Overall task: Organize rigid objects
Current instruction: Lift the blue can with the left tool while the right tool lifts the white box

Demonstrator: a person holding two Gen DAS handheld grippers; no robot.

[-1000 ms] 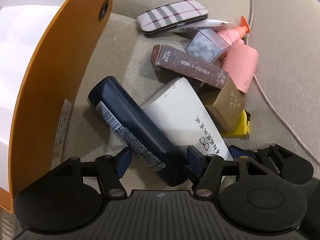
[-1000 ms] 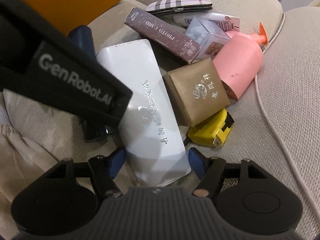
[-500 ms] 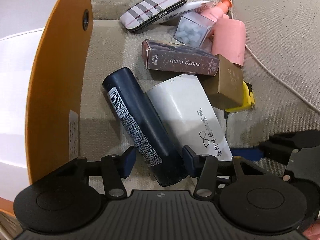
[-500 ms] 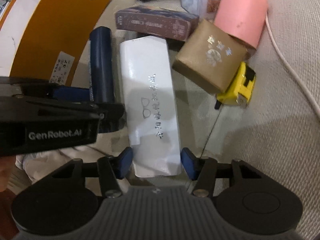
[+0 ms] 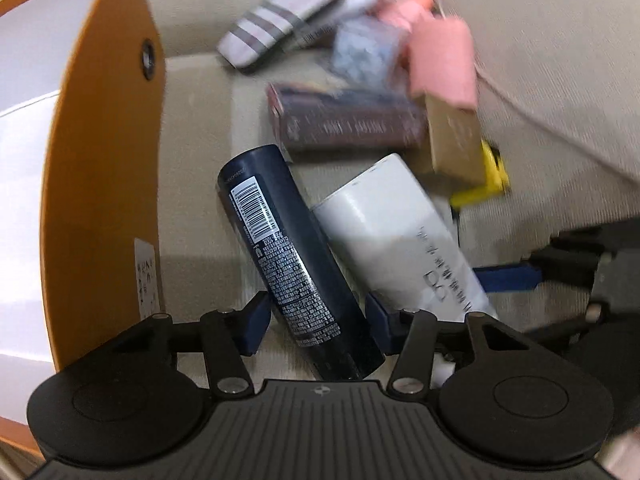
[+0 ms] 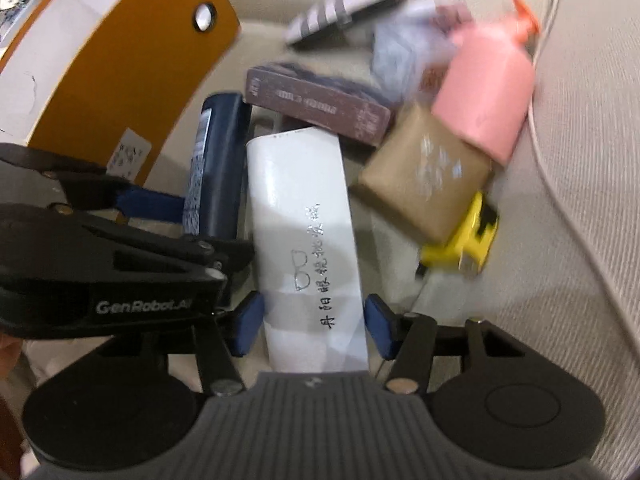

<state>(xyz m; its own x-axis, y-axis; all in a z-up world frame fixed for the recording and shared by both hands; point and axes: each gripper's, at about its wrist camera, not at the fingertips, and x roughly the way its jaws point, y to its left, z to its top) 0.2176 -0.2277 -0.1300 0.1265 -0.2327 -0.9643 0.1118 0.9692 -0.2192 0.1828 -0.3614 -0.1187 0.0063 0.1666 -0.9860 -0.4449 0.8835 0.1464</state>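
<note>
Bottle (image 5: 296, 264) and white case (image 6: 308, 240) lie lengthwise between our left tongs (image 5: 316, 320) and right tongs (image 6: 312, 324), each pair clamped.

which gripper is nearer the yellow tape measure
Right. The right gripper straddles the white case, which lies next to the yellow tape measure. The left gripper straddles the dark bottle, on the case's far side from it.

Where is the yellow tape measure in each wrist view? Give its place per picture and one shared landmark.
Left wrist view: yellow tape measure at right of centre, half hidden under the brown box.
Right wrist view: tape measure at right of centre, below that box.
Shared landmark: white glasses case.
</note>
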